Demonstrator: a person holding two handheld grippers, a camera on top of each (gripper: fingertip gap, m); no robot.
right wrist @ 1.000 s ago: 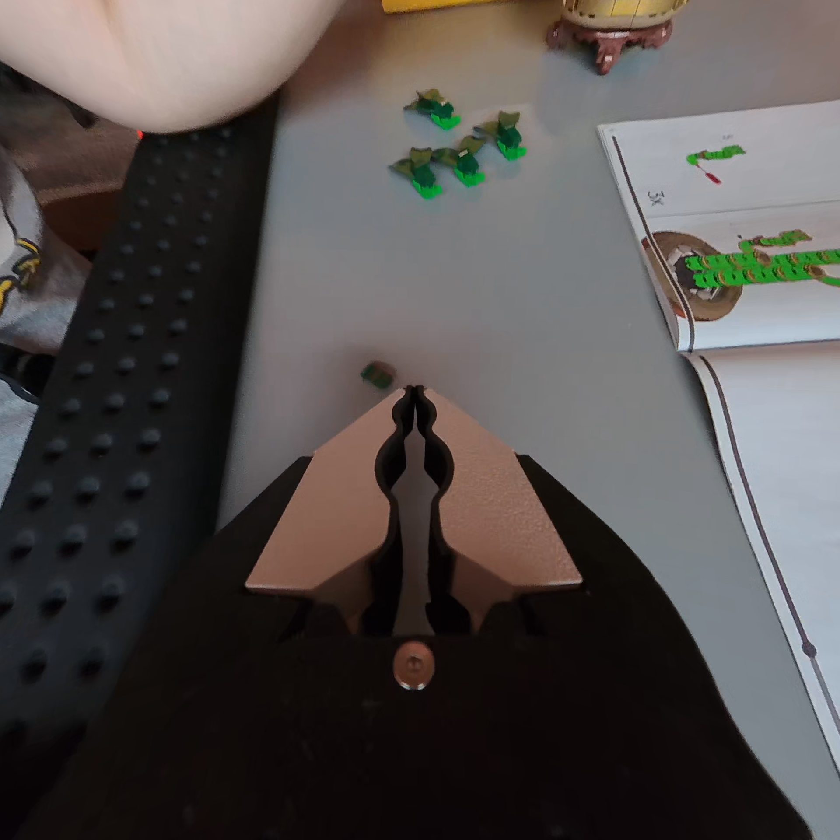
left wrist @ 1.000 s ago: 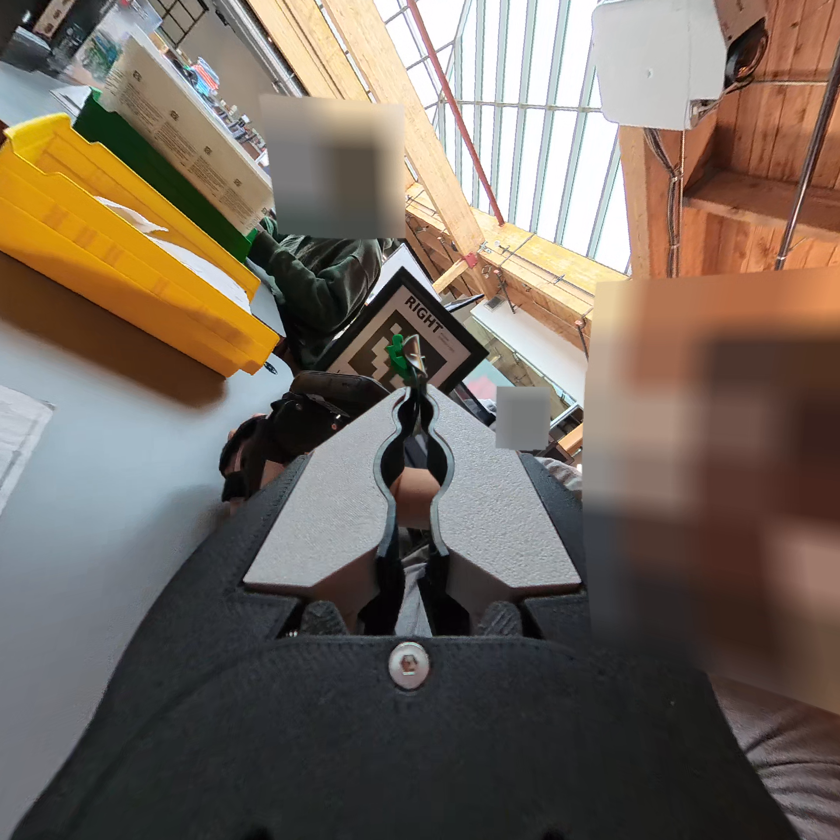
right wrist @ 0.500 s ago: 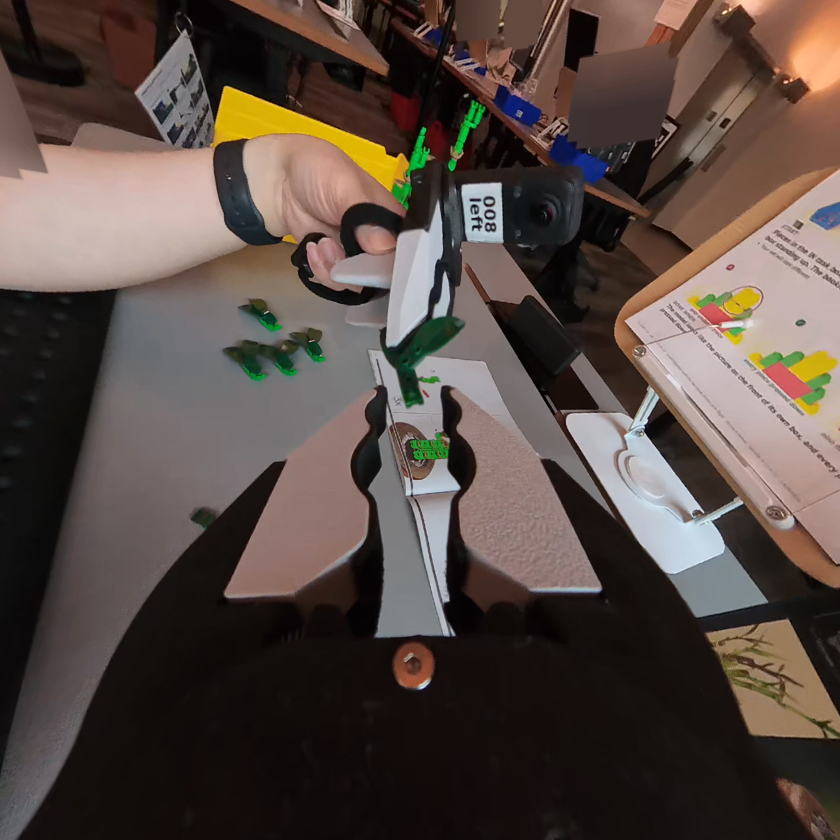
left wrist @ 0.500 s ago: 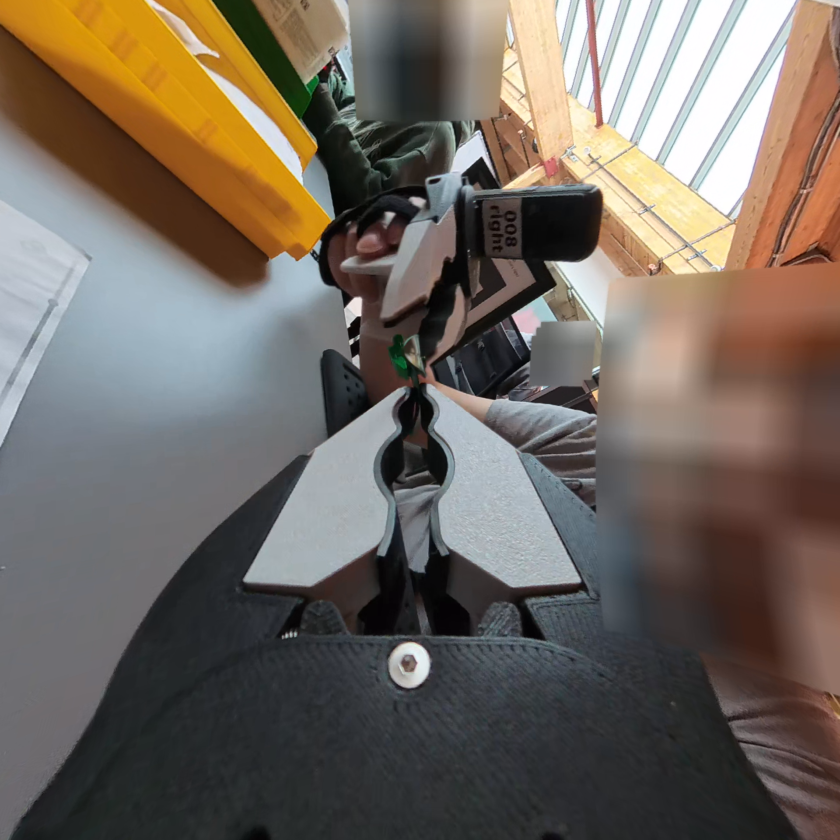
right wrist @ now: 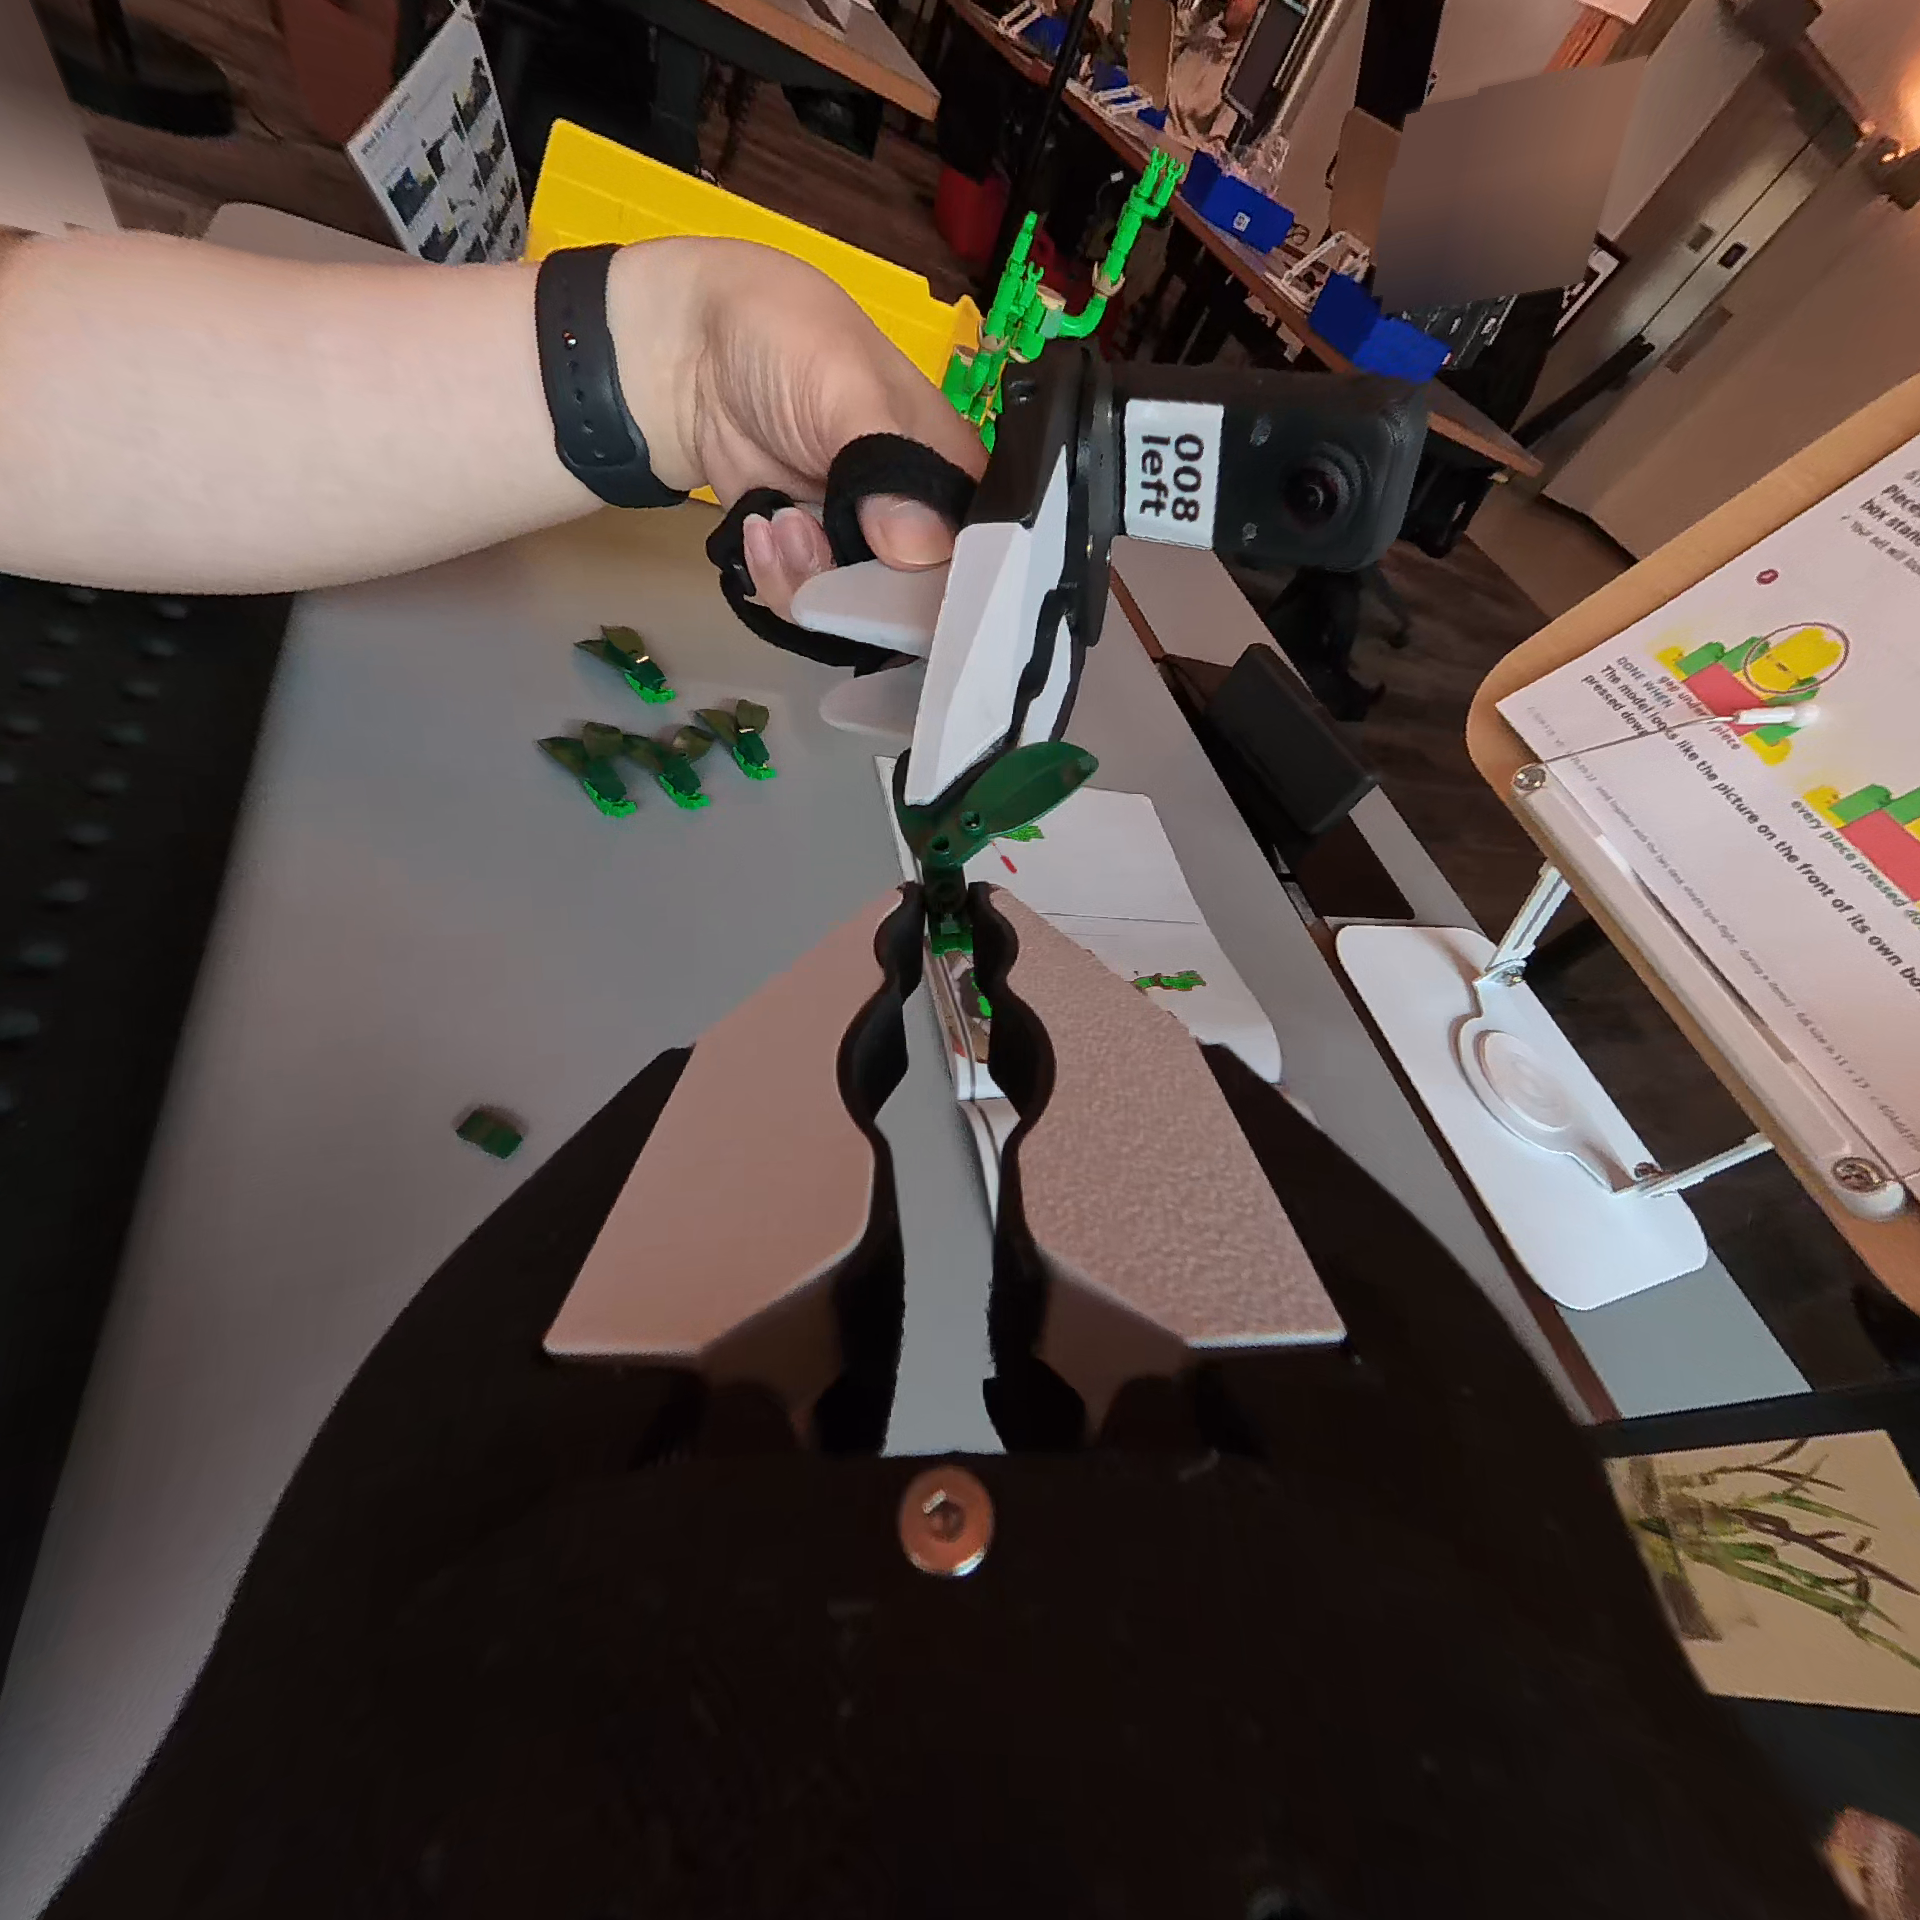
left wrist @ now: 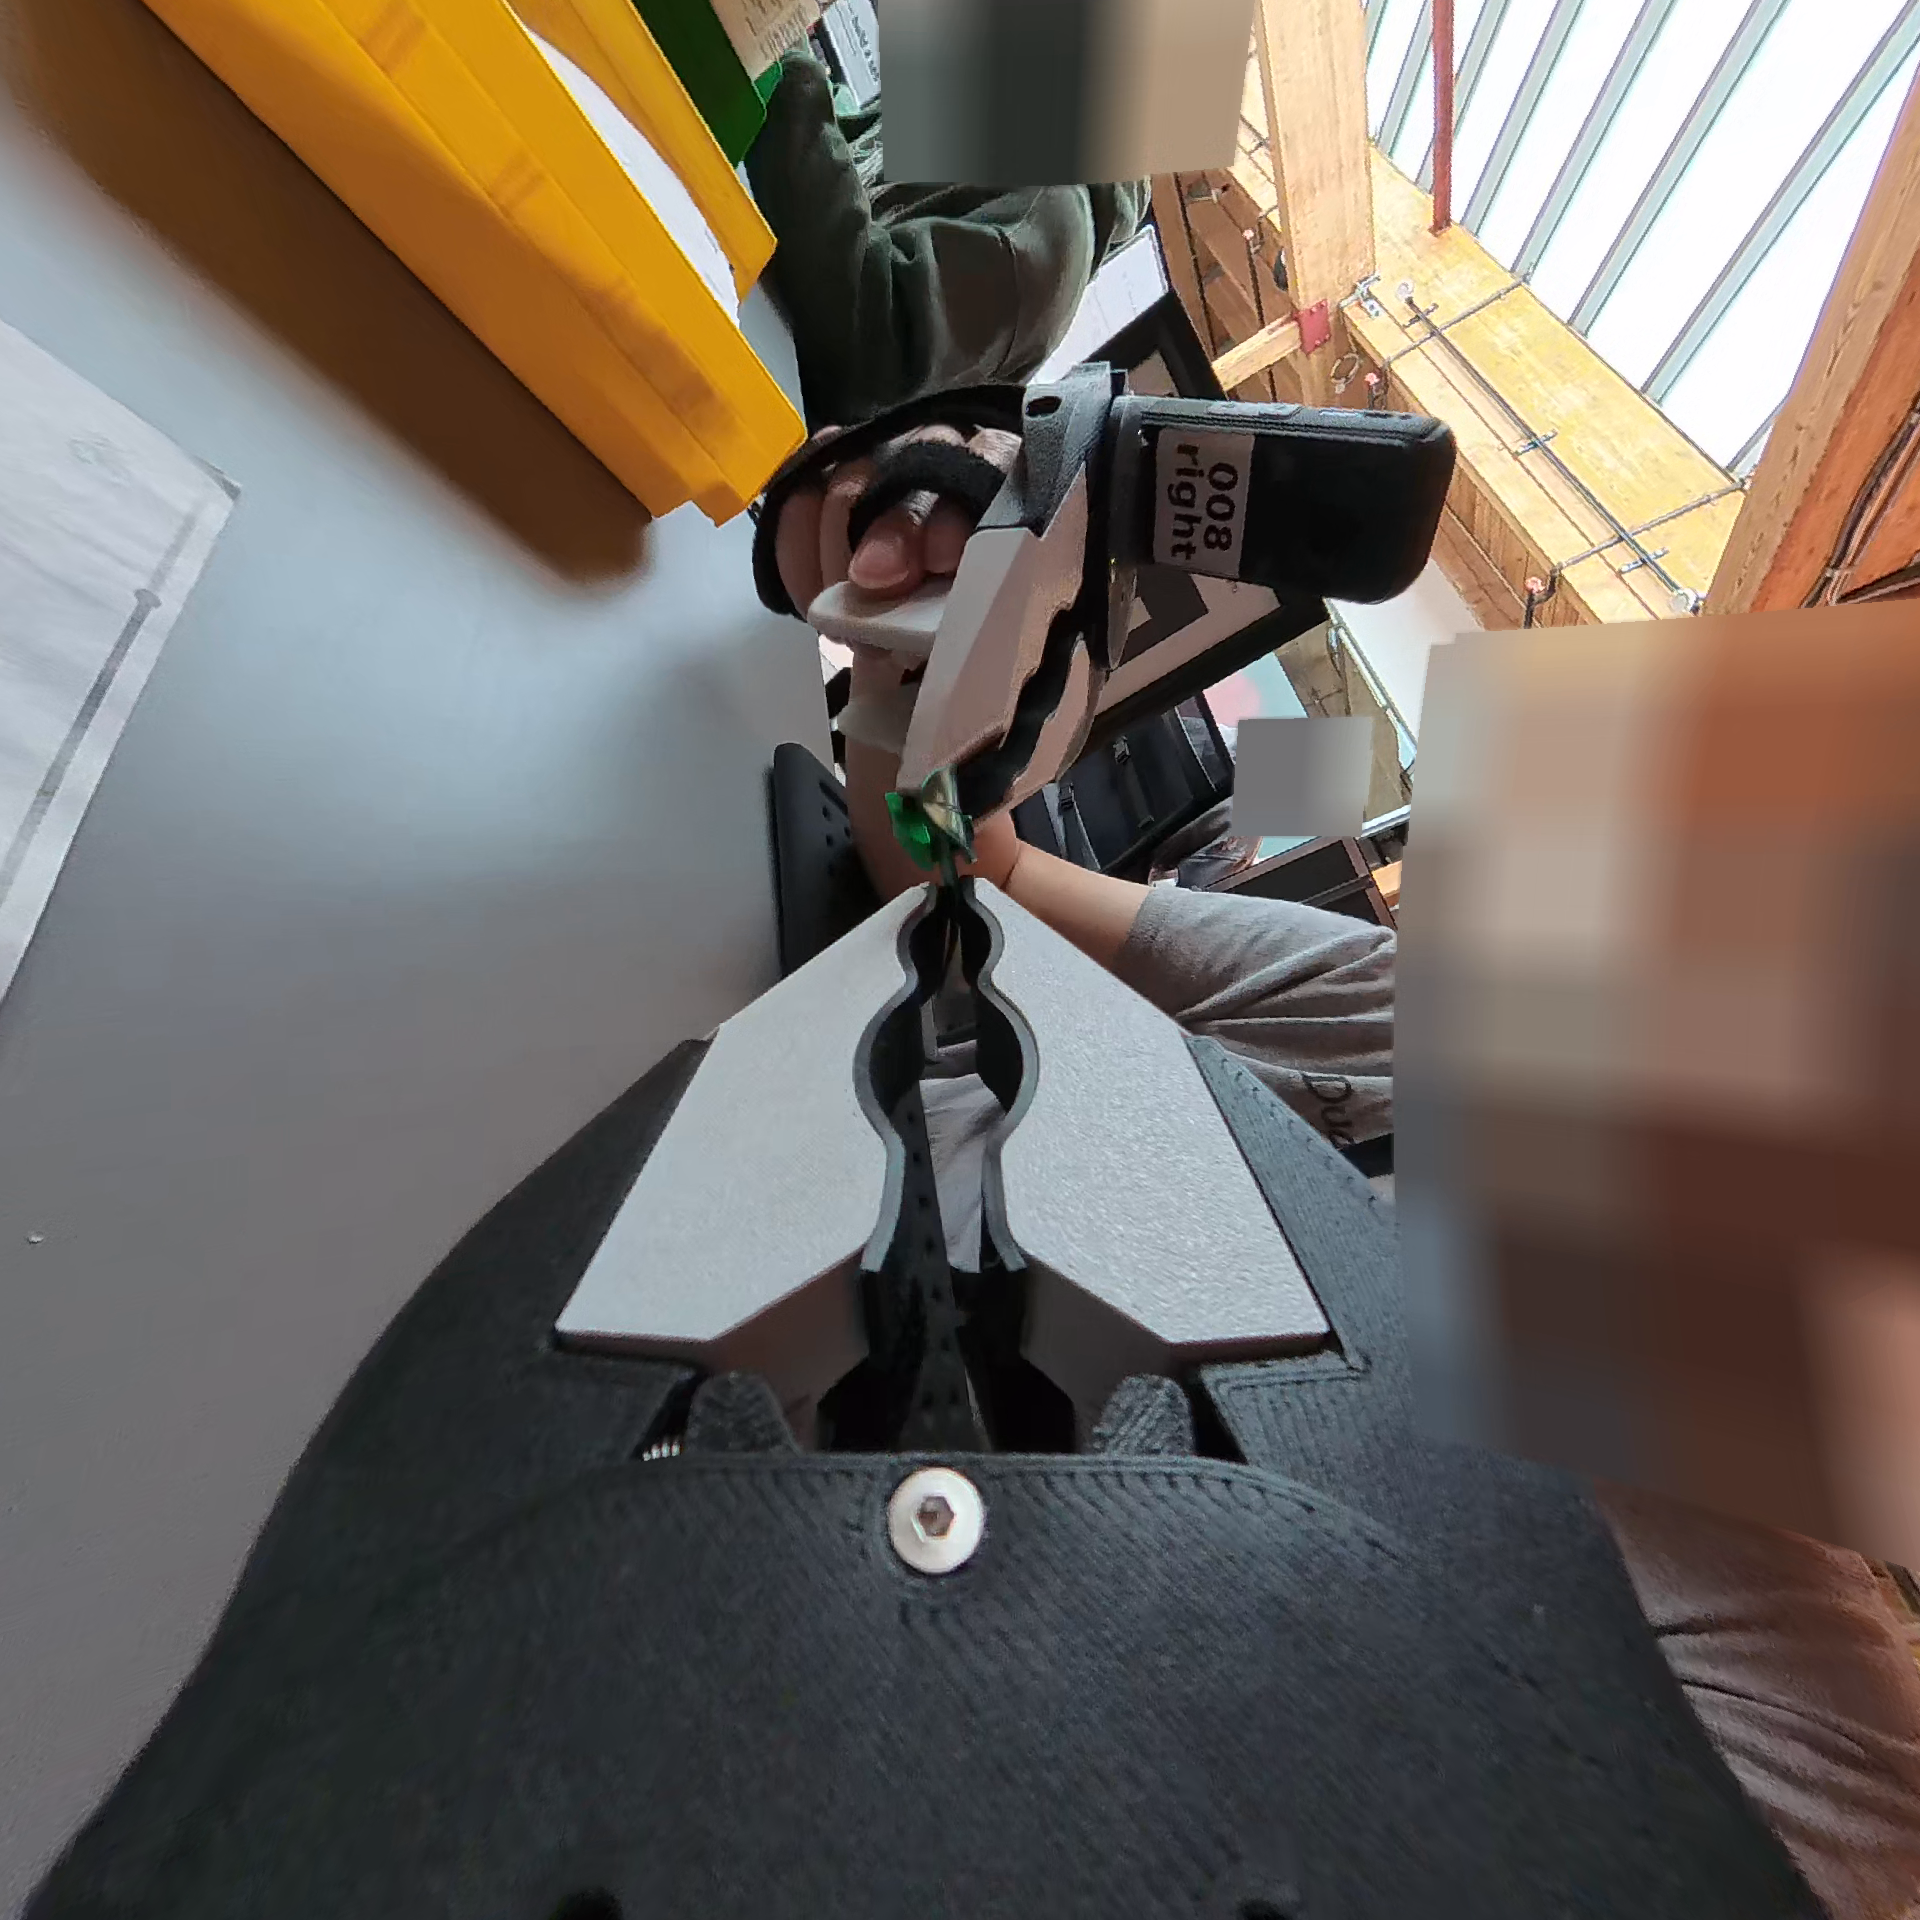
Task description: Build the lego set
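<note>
A dark green leaf piece (right wrist: 1003,792) with a small bright green end (right wrist: 948,928) is held in the air between both grippers. My left gripper (left wrist: 940,891) is shut on it; it also shows in the right wrist view (right wrist: 940,795), pinching the leaf from above. My right gripper (right wrist: 945,920) has closed its tips around the bright green lower end; in the left wrist view (left wrist: 935,805) it meets the green piece (left wrist: 920,823) tip to tip. Several finished leaf assemblies (right wrist: 665,727) lie on the grey table (right wrist: 364,935).
A loose dark green piece (right wrist: 488,1132) lies near my right gripper. The open instruction booklet (right wrist: 1101,883) lies under the grippers. A bright green stalk model (right wrist: 1039,291), a yellow bin (left wrist: 499,229), a black studded mat (right wrist: 94,831) and a sheet stand (right wrist: 1507,1122) surround the table. Left and right tips are no more than a few centimetres apart.
My right gripper lifted off the table, swung up to face the left gripper, and narrowed its fingers from open to closed around the leaf piece's lower end. The left gripper kept its hold.
</note>
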